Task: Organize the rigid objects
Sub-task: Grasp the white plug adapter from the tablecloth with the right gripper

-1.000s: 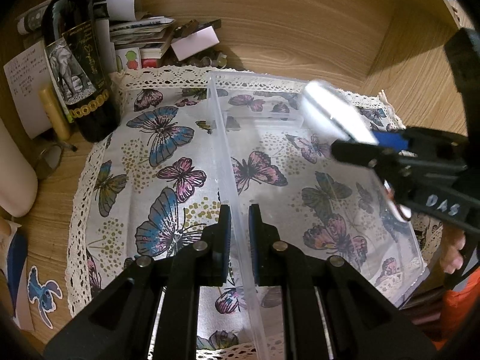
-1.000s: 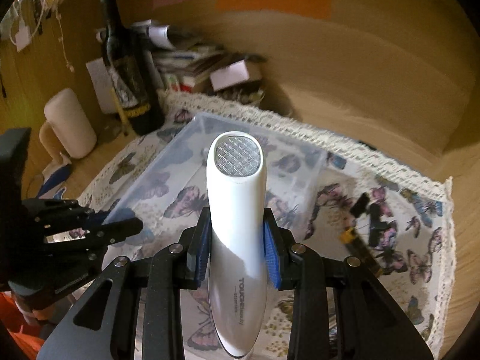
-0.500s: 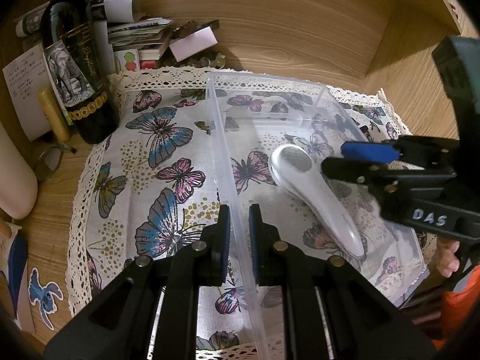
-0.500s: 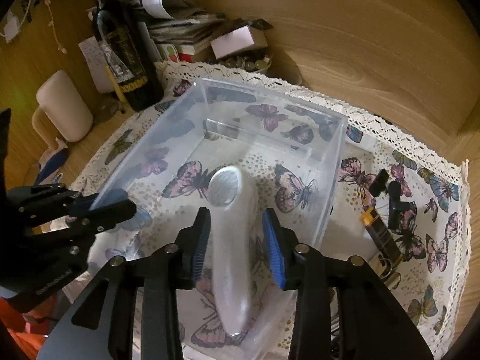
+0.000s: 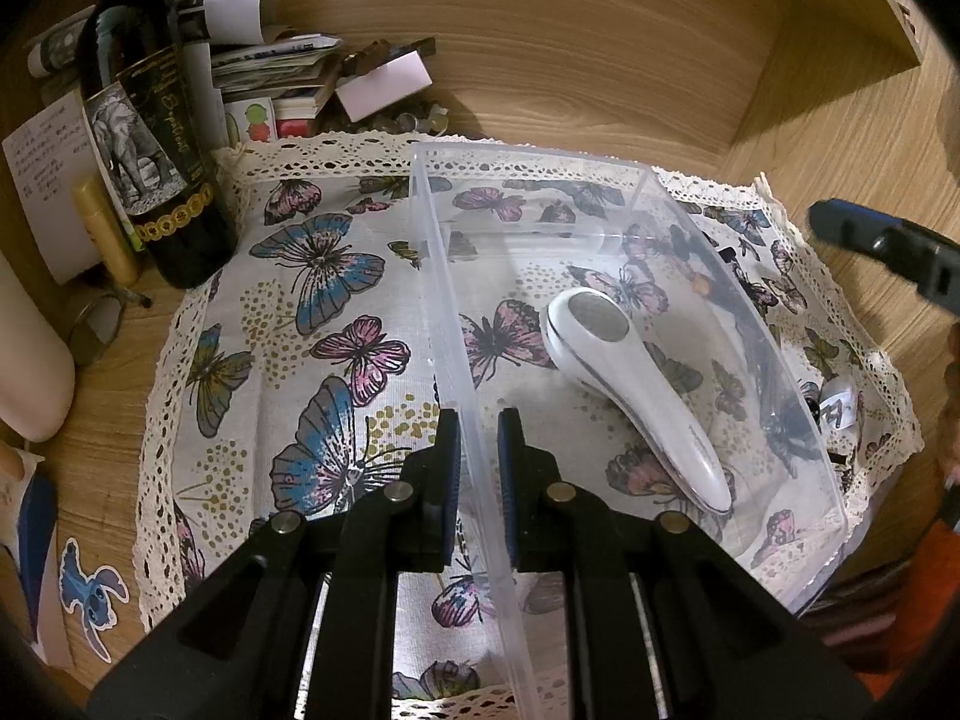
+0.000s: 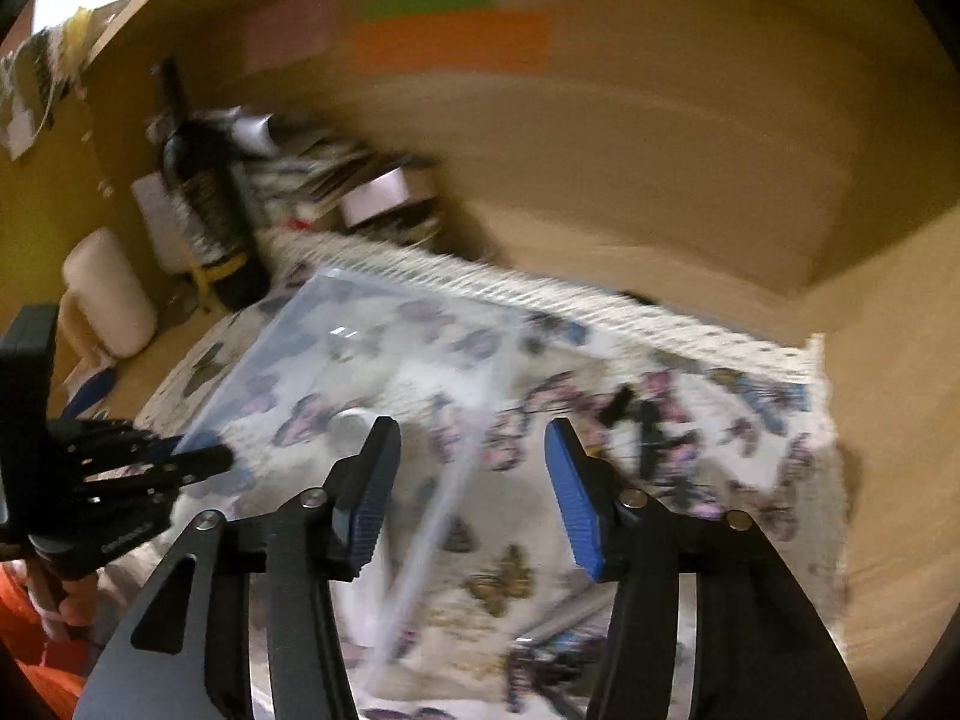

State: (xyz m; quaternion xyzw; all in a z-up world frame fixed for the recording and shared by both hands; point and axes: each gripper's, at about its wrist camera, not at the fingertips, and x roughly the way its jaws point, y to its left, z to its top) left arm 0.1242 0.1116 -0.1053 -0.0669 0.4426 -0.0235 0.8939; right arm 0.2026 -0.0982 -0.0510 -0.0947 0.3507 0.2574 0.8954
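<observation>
The white, smooth plastic handheld device with a round metal mesh head (image 5: 630, 384) lies flat on the floor of the clear rectangular plastic bin (image 5: 744, 312), its head toward the far wall and its tapered handle toward the near right corner. It sits to the right of the left gripper (image 5: 479, 450), apart from it, and no finger touches it. The left gripper's dark-padded fingers are pressed onto the bin's thin left wall, one pad outside and one inside. The right gripper (image 6: 471, 480) hangs above the bin's right side with its blue ribbed fingers spread wide and nothing between them; its view is motion-blurred, and the device shows there only as a pale patch beside the left finger.

The bin rests on a white cloth printed with blue and pink butterflies and edged in lace (image 5: 288, 324), spread over a wooden desk (image 5: 600, 78). Left of the cloth stands a dark glass wine bottle with an elephant label (image 5: 153, 138), with a heap of papers and booklets (image 5: 270, 54) behind it. Small dark objects (image 6: 636, 420) lie on the cloth right of the bin, too blurred to identify.
</observation>
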